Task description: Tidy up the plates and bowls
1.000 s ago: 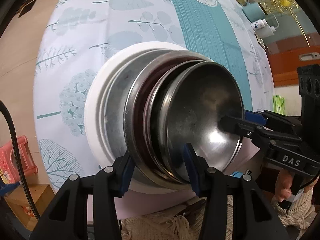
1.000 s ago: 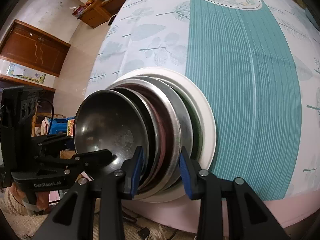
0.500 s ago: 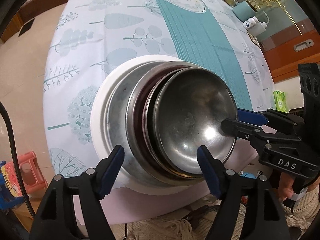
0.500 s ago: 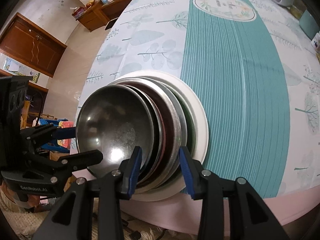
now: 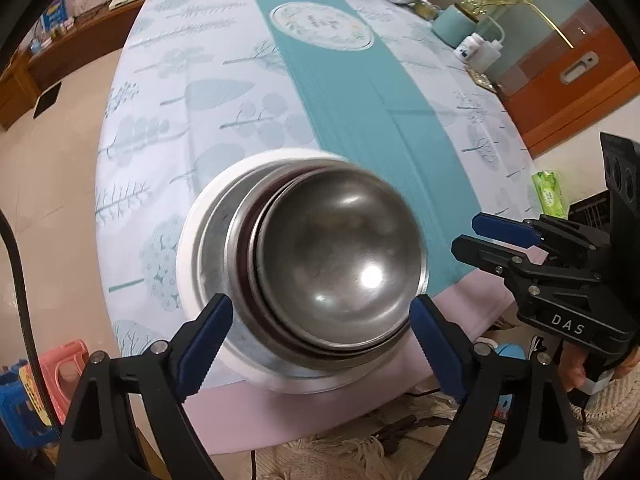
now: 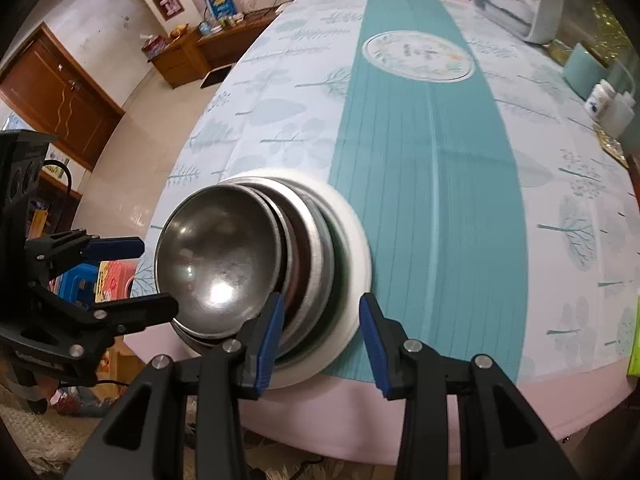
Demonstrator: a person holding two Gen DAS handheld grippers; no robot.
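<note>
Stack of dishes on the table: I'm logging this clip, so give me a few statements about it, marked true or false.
1. A shiny round steel bowl tops the stack. True.
2. The bottom dish is a round white plate. True.
3. The stack sits mid-table. False: it sits by the near edge of the tree-patterned tablecloth.
4. The right hand-held gripper clamps the bowl. False: it is beside the stack, open, holding nothing.

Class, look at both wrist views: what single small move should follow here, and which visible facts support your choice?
Probably lift both grippers clear. The steel bowl sits nested atop the steel plates on the white plate near the table edge. The left gripper has just been opening, its fingers apart from the stack; the right gripper grips nothing. The stack looks finished.
</note>
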